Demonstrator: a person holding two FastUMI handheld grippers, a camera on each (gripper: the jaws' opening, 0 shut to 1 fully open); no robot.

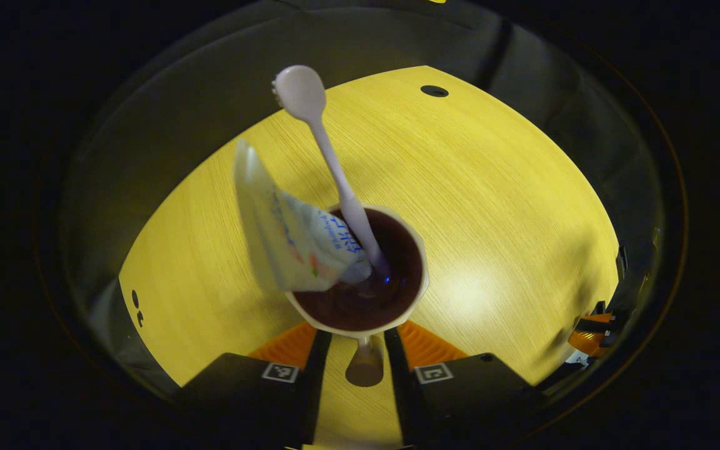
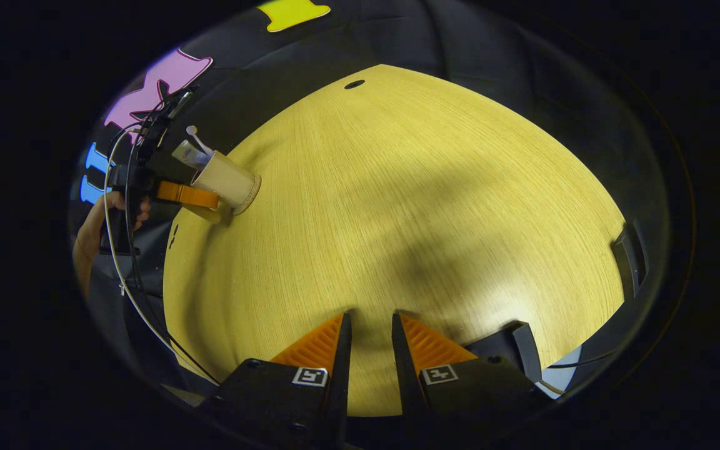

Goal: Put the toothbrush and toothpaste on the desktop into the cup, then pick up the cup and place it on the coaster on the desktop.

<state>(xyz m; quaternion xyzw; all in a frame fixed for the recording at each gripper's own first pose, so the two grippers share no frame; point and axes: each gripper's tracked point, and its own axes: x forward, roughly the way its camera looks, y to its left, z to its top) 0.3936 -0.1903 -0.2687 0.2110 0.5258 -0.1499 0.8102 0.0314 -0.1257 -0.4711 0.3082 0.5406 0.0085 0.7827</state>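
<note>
Left gripper view: toothbrush (image 1: pixel 329 156) and toothpaste (image 1: pixel 285 240) already stand in the cup (image 1: pixel 360 275), so loading looks done; placing on the coaster remains, no coaster identifiable. Left tool (image 1: pixel 360 340) is clamped on the cup's near wall, apparently lifted above the table (image 1: pixel 491 206). Right tool (image 2: pixel 366 331) hangs narrowly apart, empty, well apart from the cup.

The lower ends of the white plastic toothbrush (image 1: pixel 329 156) and the white toothpaste tube (image 1: pixel 285 240) are hidden inside the cream, dark-lined cup (image 1: pixel 419 250). The print on the tube is blurred.
</note>
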